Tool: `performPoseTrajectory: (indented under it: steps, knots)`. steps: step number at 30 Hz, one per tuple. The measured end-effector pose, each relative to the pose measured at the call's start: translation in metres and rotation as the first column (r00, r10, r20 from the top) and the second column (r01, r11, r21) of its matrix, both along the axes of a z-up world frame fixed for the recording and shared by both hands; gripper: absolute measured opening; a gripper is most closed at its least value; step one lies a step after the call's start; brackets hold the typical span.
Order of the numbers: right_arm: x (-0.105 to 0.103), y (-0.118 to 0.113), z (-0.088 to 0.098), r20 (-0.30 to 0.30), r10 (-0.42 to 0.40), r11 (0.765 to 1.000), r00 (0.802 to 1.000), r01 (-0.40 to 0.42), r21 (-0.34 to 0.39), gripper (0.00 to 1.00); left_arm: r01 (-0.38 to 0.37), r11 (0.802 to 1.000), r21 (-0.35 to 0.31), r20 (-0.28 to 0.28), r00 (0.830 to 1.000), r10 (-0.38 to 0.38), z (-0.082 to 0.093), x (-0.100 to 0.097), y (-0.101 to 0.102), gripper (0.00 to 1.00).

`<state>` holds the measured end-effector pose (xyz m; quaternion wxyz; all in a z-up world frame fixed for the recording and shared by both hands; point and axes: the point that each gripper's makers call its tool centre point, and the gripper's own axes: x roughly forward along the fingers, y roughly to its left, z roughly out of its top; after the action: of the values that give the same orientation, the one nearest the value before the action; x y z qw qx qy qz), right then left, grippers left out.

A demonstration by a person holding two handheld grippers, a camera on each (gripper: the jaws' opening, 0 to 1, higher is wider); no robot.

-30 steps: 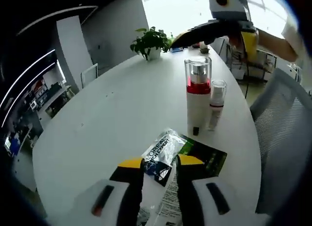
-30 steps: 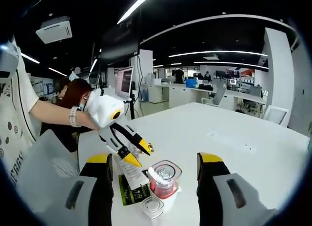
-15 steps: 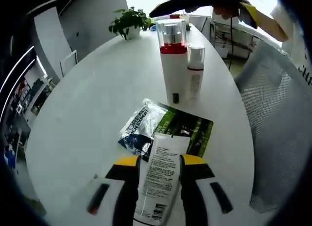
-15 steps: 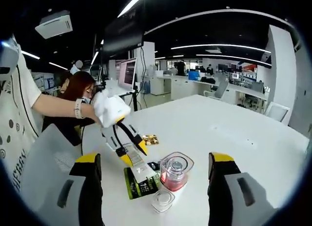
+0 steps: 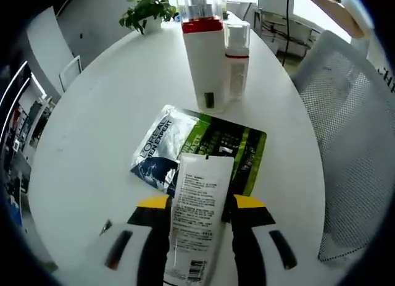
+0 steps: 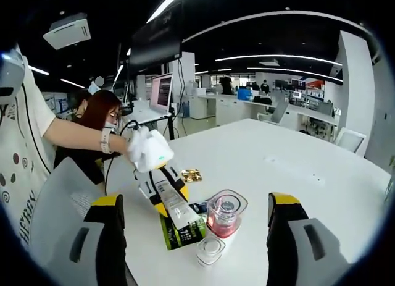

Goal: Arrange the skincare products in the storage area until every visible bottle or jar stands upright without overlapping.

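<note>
- White tube [image 5: 196,215] sits pinched between our left gripper [image 5: 194,207] jaws, lifted over two flat sachets [image 5: 203,151] on the table [image 5: 92,131].
- Right gripper [image 6: 194,206] hangs wide apart, empty.
- Beyond, pump bottle [image 5: 202,57] and small bottle [image 5: 237,58] stand upright, touching.
- Step in hand, we judge: standing the tube clear of them.

Colours, tabletop items
White tube [image 5: 196,212] w/ black print; green-black sachet [image 5: 237,153]; silver-navy sachet [image 5: 162,147]; white bottle [image 5: 202,57] w/ red band, clear cap; white table [image 5: 105,113]; gripper [image 5: 199,207] tips yellow.
</note>
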<state>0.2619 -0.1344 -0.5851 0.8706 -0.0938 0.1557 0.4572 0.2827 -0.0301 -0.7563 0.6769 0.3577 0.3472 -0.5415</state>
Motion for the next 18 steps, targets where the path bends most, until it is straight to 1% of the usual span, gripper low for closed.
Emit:
performPoseTrajectory:
  steps: [7, 13, 18]
  knots:
    - [0.0000, -0.0043, -0.0007, 0.001, -0.003, 1.000, 1.000, 0.003, -0.014, 0.95, 0.024, 0.999, 0.024, -0.013, 1.000, -0.023, -0.0054, -0.0011, 0.0000, 0.34]
    - [-0.0007, -0.0065, -0.0013, -0.003, -0.007, 1.000, 1.000, 0.007, -0.013, 0.95, 0.040, 0.999, 0.031, -0.043, 0.998, -0.038, -0.0073, -0.0007, 0.0013, 0.33]
    - [-0.0036, -0.0042, -0.0050, -0.012, -0.005, 1.000, 1.000, 0.004, -0.020, 0.94, 0.087, 0.993, 0.077, -0.072, 0.994, -0.081, -0.0093, -0.0006, -0.0010, 0.32]
